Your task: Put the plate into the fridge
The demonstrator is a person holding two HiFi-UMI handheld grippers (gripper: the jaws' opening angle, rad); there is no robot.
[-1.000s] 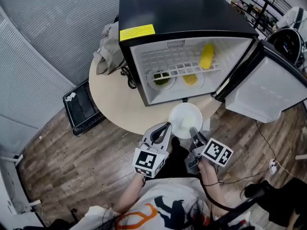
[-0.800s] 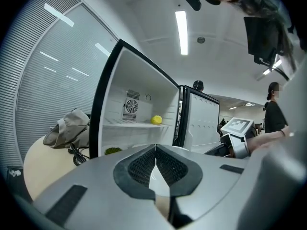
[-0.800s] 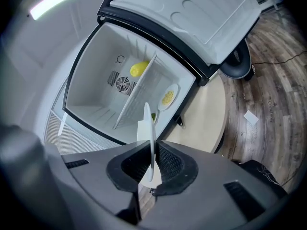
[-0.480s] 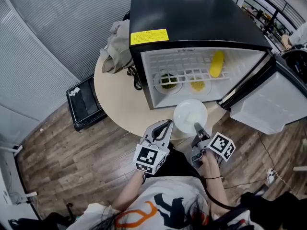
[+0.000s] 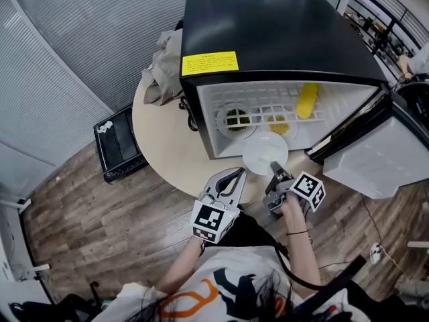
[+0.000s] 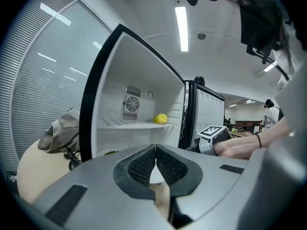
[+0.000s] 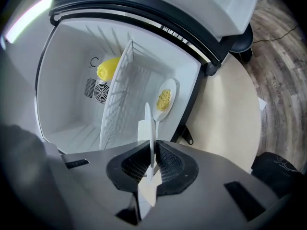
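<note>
Change: the plate (image 5: pixel 265 152) has travelled from the counter (image 5: pixel 167 146) edge to the threshold of the open fridge (image 5: pixel 268 32).
Meaning: likely the final push; it has yet to be set down inside the fridge.
Right gripper (image 5: pixel 276 173): clamped on the plate's rim.
Left gripper (image 5: pixel 234 176): pinched closed, empty, in front of the fridge.
Count: one carried plate, two filled dishes (image 5: pixel 232 118) and one yellow item (image 5: pixel 308 100) in the fridge, two grippers.

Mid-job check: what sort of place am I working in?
Most likely an office or lab, not a home kitchen: the mini fridge sits on a round table, slatted blinds line one side, and a ceiling strip light runs overhead.
</note>
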